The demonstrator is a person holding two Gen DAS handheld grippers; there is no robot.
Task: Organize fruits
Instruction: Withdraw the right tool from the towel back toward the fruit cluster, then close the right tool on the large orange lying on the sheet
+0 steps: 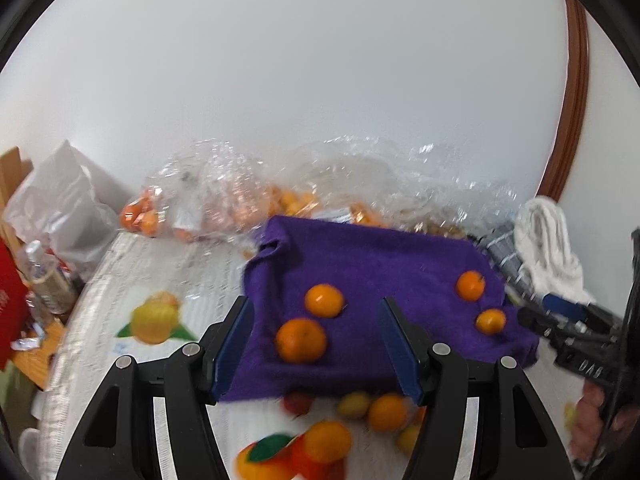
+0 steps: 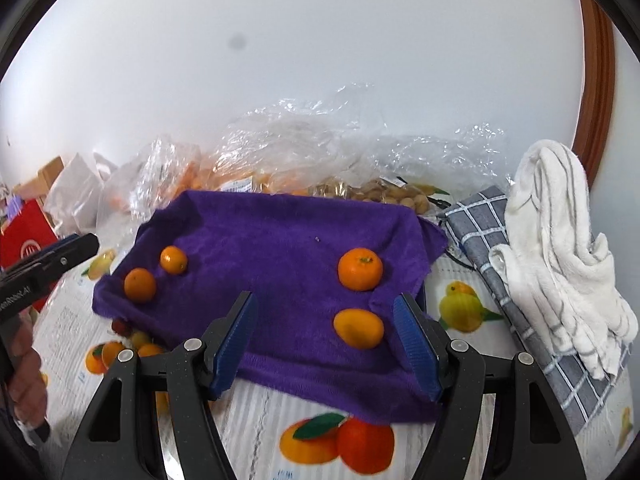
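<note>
I see four mandarins on the purple towel, none gripped: both my grippers, left and right, hover above it, tilted down, fingers parted and empty.

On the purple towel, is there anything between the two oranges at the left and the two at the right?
No. In the right wrist view, only bare purple towel lies between them.

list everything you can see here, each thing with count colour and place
oranges: four, orange, apart on the purple cloth
purple cloth: one, spread mid-table
tablecloth: one, white with printed fruit, under the cloth
clear bags: several, holding orange and tan fruit, behind the cloth
checked cloth: one, grey, right of the purple cloth
white towel: one, on the checked cloth
red box: one, far left
left gripper: black, blue pads, open, empty
right gripper: same, open, empty
</note>
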